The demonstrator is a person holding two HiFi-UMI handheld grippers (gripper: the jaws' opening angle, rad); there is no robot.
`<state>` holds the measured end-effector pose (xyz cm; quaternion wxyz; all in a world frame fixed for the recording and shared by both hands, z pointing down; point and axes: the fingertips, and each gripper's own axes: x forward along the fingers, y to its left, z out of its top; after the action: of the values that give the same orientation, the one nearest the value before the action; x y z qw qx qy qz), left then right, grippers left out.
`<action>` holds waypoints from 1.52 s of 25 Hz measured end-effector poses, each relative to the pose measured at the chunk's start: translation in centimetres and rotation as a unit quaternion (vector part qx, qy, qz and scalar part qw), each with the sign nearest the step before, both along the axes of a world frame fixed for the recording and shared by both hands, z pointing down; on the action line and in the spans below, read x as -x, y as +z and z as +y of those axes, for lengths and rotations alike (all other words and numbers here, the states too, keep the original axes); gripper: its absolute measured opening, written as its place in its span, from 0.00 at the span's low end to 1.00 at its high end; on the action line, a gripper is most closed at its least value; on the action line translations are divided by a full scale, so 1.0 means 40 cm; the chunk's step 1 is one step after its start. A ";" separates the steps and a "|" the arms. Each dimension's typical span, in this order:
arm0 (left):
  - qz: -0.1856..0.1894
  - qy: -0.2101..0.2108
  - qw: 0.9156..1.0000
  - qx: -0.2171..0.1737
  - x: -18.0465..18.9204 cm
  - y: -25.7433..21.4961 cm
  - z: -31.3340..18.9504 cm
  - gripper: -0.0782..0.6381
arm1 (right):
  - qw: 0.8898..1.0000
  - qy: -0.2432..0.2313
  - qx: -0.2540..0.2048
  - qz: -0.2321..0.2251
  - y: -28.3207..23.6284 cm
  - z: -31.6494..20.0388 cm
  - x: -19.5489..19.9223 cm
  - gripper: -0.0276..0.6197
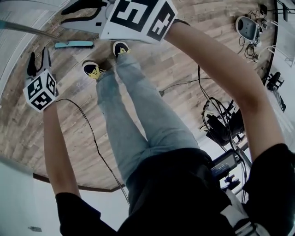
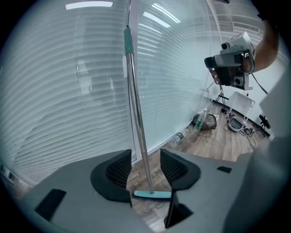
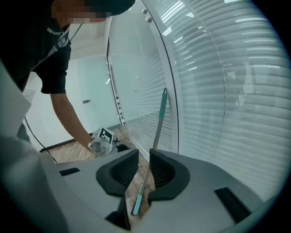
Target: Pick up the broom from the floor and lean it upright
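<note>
Wood flr (image 1: 175, 69), 1 broom (image 2: 139, 127) upright, 2 grippers (image 1: 39, 60) (image 1: 85, 14)

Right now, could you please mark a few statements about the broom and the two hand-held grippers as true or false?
1. The broom stands upright against the glass wall. True.
2. The left hand-held gripper clamps the broom. False: its jaws stand apart, clear of it.
3. The broom's head is teal and rests on the wooden floor. True.
4. The right hand-held gripper holds a bottle. False: nothing is between its jaws.
</note>
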<state>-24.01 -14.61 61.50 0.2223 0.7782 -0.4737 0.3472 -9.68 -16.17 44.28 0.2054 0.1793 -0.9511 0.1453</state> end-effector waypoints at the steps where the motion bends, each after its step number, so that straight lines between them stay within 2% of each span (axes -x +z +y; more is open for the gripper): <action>1: 0.001 0.003 1.000 -0.003 0.000 -0.040 0.034 0.40 | 1.000 -0.001 -0.003 0.002 -0.040 0.023 -0.030 0.17; 3: 0.004 0.016 1.000 -0.009 -0.010 -0.124 0.098 0.40 | 1.000 -0.009 -0.014 0.010 -0.127 0.078 -0.090 0.17; 8: 0.029 0.028 0.999 -0.029 -0.009 -0.317 0.182 0.21 | 0.999 -0.001 -0.032 0.024 -0.308 0.153 -0.179 0.16; 11: 0.058 0.025 0.997 -0.044 -0.032 -0.461 0.188 0.16 | 0.998 0.004 -0.049 0.043 -0.415 0.163 -0.207 0.13; 14: 0.099 0.030 0.992 -0.073 -0.082 -0.643 0.174 0.14 | 0.996 0.014 -0.078 0.047 -0.556 0.165 -0.231 0.09; 19: 0.153 0.040 0.978 -0.132 -0.168 -0.946 0.133 0.14 | 0.987 0.049 -0.149 0.035 -0.816 0.178 -0.297 0.07; 22: 0.174 0.037 0.972 -0.151 -0.173 -1.064 0.103 0.14 | 0.983 0.070 -0.165 0.043 -0.911 0.170 -0.311 0.07; 25: 0.178 0.043 0.968 -0.169 -0.186 -1.166 0.074 0.14 | 0.977 0.108 -0.179 0.041 -0.984 0.163 -0.325 0.07; 28: 0.169 0.062 0.961 -0.208 -0.248 -1.300 0.074 0.14 | 0.965 0.164 -0.205 0.029 -1.083 0.193 -0.379 0.07; 30: 0.165 0.069 0.957 -0.228 -0.302 -1.383 0.090 0.14 | 0.953 0.215 -0.215 -0.001 -1.146 0.224 -0.423 0.07; 32: 0.163 0.070 0.954 -0.241 -0.355 -1.442 0.106 0.14 | 0.937 0.274 -0.215 -0.038 -1.179 0.246 -0.460 0.07; 35: 0.162 0.060 0.951 -0.257 -0.419 -1.499 0.113 0.14 | 0.907 0.360 -0.202 -0.089 -1.185 0.257 -0.498 0.07; 37: 0.166 0.053 0.949 -0.261 -0.457 -1.525 0.118 0.14 | 0.892 0.394 -0.182 -0.129 -1.185 0.267 -0.512 0.07; 38: 0.168 0.053 0.949 -0.262 -0.478 -1.537 0.123 0.14 | 0.888 0.401 -0.176 -0.141 -1.188 0.273 -0.517 0.07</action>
<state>-4.89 -9.68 0.03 0.0677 0.8801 -0.4619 0.0866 11.01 -5.25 -3.24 -0.0415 0.5561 -0.8272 0.0692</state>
